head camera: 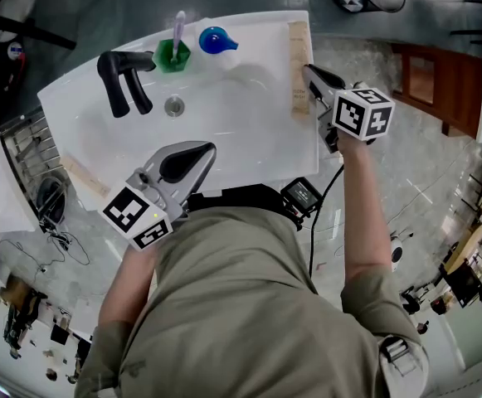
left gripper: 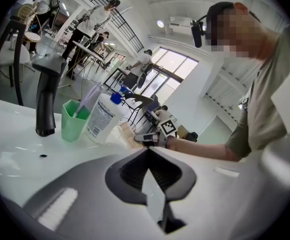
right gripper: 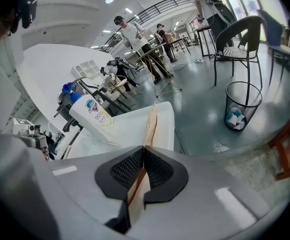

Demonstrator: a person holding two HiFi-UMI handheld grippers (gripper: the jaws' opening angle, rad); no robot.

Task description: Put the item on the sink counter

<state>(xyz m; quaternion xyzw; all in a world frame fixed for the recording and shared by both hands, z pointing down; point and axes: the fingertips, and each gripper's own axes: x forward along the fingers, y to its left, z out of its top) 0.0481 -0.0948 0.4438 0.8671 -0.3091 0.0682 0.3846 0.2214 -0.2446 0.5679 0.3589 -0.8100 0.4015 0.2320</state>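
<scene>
Bright open hall with a glossy grey floor, seen from above over a white sink counter [head camera: 249, 114]. Black chairs [right gripper: 237, 39] stand around the room, and a wire mesh waste bin [right gripper: 243, 106] holding some litter stands just off the counter's right end. Several people stand at tall tables farther back.

At the back of the basin stand a black faucet [head camera: 124, 77], a green cup [head camera: 172, 56] holding a toothbrush [head camera: 178, 27], and a white bottle [right gripper: 92, 116] with a blue cap. The bottle's label carries a blue and red shield badge and figures that start with "99"; the rest is too small to read.

A thin wooden strip [head camera: 299, 65] rests along the counter's right rim. The right gripper [head camera: 309, 73] has its jaws pressed onto the near end of this strip. A second pale strip [head camera: 83, 175] lies on the counter's left rim.

The left gripper [head camera: 207, 150] hangs over the front of the basin, its jaws pressed together with nothing between them.
</scene>
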